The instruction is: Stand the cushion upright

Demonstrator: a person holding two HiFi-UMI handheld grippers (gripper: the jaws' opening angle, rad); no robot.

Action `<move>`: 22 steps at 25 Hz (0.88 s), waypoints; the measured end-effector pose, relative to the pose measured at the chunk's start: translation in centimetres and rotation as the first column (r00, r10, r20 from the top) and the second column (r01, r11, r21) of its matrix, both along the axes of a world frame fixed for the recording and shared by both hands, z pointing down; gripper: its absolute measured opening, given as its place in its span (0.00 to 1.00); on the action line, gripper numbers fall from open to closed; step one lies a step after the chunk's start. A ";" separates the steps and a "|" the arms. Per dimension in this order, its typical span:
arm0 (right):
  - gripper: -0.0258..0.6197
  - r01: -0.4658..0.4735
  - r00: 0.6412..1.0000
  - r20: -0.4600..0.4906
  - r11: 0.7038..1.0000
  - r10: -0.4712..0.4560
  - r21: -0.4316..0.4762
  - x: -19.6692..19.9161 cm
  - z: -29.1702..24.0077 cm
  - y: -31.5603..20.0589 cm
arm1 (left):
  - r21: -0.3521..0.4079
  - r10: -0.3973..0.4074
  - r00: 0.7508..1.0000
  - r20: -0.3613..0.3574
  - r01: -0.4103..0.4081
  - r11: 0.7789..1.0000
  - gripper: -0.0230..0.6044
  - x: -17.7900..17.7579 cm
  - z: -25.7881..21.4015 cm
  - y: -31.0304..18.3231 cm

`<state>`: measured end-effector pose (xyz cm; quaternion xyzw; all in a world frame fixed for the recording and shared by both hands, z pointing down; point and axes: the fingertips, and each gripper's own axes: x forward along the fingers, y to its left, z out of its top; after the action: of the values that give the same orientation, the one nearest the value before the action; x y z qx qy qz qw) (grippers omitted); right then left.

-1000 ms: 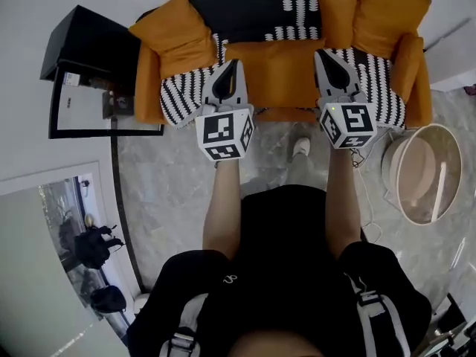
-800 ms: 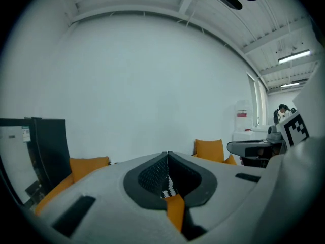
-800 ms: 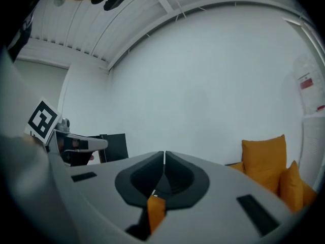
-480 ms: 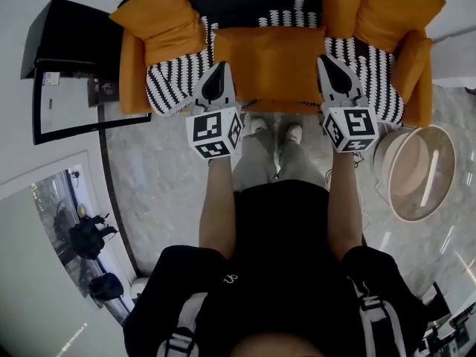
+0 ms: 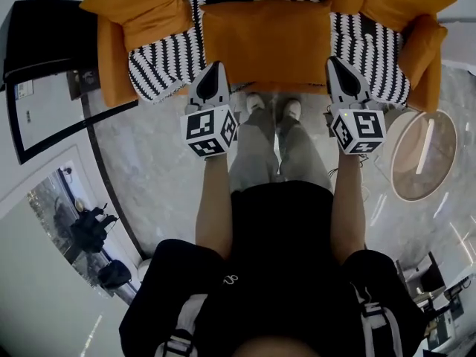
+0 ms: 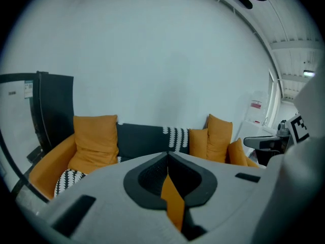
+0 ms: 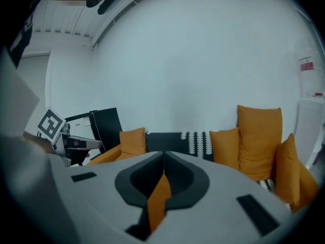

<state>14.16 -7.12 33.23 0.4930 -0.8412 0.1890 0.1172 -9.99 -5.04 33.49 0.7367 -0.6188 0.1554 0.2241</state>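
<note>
Cushion (image 5: 264, 43) spans flat between the fingers, the left gripper (image 5: 215, 69) and right gripper (image 5: 334, 64) each clamped on a near corner, so keep both pinches firm and level, likely tipping it evenly against the sofa (image 5: 110, 69) back.

Overhead head view, gripper views facing sofa (image 5: 111, 65)

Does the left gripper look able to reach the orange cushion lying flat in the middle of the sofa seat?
Probably yes: the left gripper is at the near left corner of the orange cushion, with nothing between them. Its jaws are shut, though.
</note>
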 end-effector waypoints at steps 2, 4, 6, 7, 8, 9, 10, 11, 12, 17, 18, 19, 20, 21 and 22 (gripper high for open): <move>0.06 -0.008 1.000 -0.006 0.999 0.007 -0.035 -0.5 2.0 0.4 | -0.036 0.024 1.000 -0.014 -0.024 0.999 0.05 0.1 2.1 0.4; 0.06 -0.013 1.000 -0.010 0.998 0.013 -0.068 -0.9 3.9 0.8 | -0.065 0.042 0.999 -0.026 -0.044 0.997 0.05 0.3 4.0 0.6; 0.06 -0.016 1.000 -0.015 0.995 0.015 -0.100 -1.1 5.7 1.1 | -0.095 0.057 0.998 -0.032 -0.059 0.994 0.05 0.3 5.9 0.9; 0.06 -0.016 1.000 -0.019 0.993 0.014 -0.116 -1.2 6.7 1.4 | -0.111 0.062 0.998 -0.034 -0.065 0.992 0.05 0.3 6.9 1.1; 0.06 -0.016 1.000 -0.022 0.991 0.013 -0.133 -1.3 7.8 1.7 | -0.128 0.065 0.997 -0.036 -0.069 0.989 0.05 0.1 8.0 1.4; 0.06 -0.015 1.000 -0.025 0.989 0.012 -0.150 -1.3 8.8 2.1 | -0.144 0.066 0.997 -0.039 -0.071 0.987 0.05 -0.1 9.1 1.7; 0.06 -0.014 1.000 -0.027 0.986 0.009 -0.169 -1.4 10.0 2.5 | -0.161 0.067 0.997 -0.042 -0.072 0.984 0.05 -0.3 10.2 2.0; 0.06 -0.011 1.000 -0.029 0.982 0.006 -0.187 -1.4 11.2 2.8 | -0.176 0.067 0.997 -0.046 -0.074 0.981 0.05 -0.5 11.3 2.3; 0.06 -0.009 0.999 -0.032 0.979 0.002 -0.203 -1.4 12.3 3.0 | -0.191 0.070 0.996 -0.048 -0.078 0.979 0.05 -0.7 12.5 2.4; 0.06 -0.008 1.000 -0.018 0.958 0.003 -0.286 -1.5 17.6 4.1 | -0.253 0.061 0.998 -0.031 -0.067 0.965 0.05 -2.2 17.4 2.8; 0.06 -0.010 1.000 -0.013 0.953 0.006 -0.302 -1.3 18.6 4.3 | -0.252 0.058 0.998 -0.026 -0.063 0.966 0.05 -2.4 18.3 2.8; 0.06 -0.011 1.000 -0.014 0.949 0.007 -0.315 -1.2 19.7 4.5 | -0.250 0.057 0.998 -0.023 -0.061 0.966 0.05 -2.7 19.1 2.9; 0.06 -0.011 1.000 -0.017 0.945 0.006 -0.328 -1.1 20.7 4.8 | -0.251 0.057 0.998 -0.020 -0.061 0.966 0.05 -3.1 19.9 3.2; 0.06 -0.011 1.000 -0.021 0.940 0.005 -0.341 -1.2 21.6 5.2 | -0.259 0.058 0.998 -0.016 -0.060 0.964 0.05 -3.7 20.8 3.6; 0.06 -0.012 1.000 -0.024 0.936 0.003 -0.353 -1.2 22.4 5.6 | -0.273 0.057 0.998 -0.010 -0.057 0.960 0.05 -4.4 21.7 4.0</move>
<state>13.00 -1.53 55.65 0.4694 -0.7903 0.3315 0.2126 -14.34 -1.04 55.19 0.7165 -0.5699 0.2446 0.3195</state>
